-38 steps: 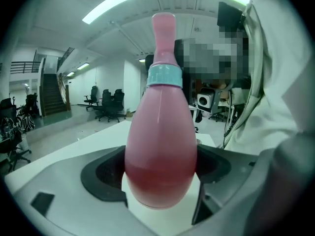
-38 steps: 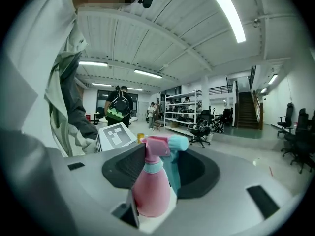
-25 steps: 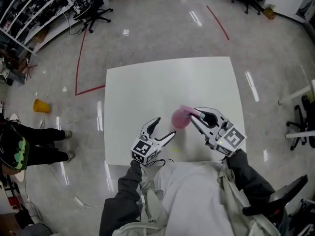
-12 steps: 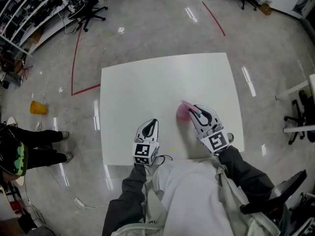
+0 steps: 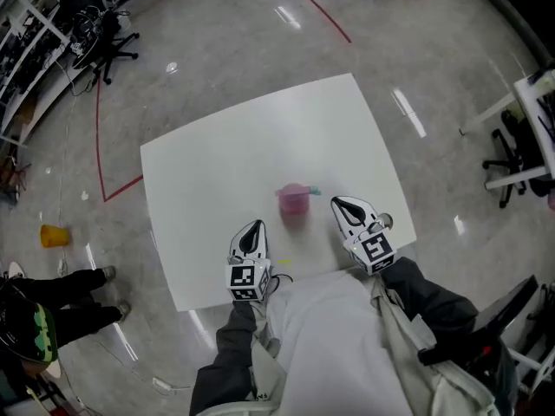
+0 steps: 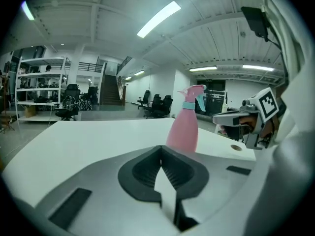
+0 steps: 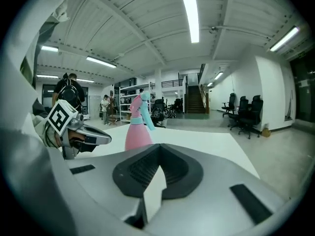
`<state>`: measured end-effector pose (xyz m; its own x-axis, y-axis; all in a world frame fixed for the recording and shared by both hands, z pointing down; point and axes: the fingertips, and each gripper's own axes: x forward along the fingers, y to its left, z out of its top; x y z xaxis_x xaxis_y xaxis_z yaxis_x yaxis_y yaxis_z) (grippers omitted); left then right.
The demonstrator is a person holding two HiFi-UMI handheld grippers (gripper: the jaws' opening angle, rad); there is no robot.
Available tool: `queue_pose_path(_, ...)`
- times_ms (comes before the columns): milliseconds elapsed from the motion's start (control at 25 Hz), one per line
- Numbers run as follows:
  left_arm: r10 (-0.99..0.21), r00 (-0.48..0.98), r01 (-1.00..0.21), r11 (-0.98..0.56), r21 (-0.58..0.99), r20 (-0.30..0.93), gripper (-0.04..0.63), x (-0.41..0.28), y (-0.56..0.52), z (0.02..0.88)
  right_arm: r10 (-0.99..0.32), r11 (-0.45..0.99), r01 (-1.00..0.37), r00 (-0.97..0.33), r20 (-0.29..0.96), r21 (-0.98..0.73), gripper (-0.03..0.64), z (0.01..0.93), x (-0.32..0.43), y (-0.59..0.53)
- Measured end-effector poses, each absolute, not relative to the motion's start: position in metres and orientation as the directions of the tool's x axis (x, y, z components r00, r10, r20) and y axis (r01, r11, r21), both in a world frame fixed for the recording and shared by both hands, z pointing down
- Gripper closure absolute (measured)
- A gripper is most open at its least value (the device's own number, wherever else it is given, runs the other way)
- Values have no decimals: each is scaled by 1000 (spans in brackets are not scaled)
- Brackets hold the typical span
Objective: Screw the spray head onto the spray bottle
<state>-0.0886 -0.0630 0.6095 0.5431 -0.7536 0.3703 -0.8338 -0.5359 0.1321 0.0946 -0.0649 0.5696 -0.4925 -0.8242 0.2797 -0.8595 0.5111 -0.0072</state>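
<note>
Both sets of jaws shut. Left gripper (image 6: 161,151): dark ribbed pads pressed together, nothing between. Right gripper (image 7: 158,150): same ribbed pads, just closed on each other, likewise empty. Smooth, pale, rounded shells around the pads, with a marker cube on each gripper. Between the two, upright on the flat white worktop (image 5: 217,159): pink bottle (image 5: 293,203), smooth plastic, conical body narrowing to a teal collar. Spray head (image 6: 195,92) already seated on top, pink with a teal trigger. Ahead of the left jaws and to their right; ahead of the right jaws and to their left. Near both tips, touching neither.
</note>
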Motion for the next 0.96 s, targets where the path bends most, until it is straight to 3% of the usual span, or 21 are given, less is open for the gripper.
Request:
queue_pose_path(440, -725, 533, -840, -514, 171, 437, 586, -69, -49, 629, -779, 544, -839, -500, 378, 13, 621, 593, 105, -57)
queue_pose_path(960, -700, 539, -834, -521, 180, 469, 586, -62, -43, 642, -763, 548, -836, -503, 407, -6, 621, 605, 108, -54)
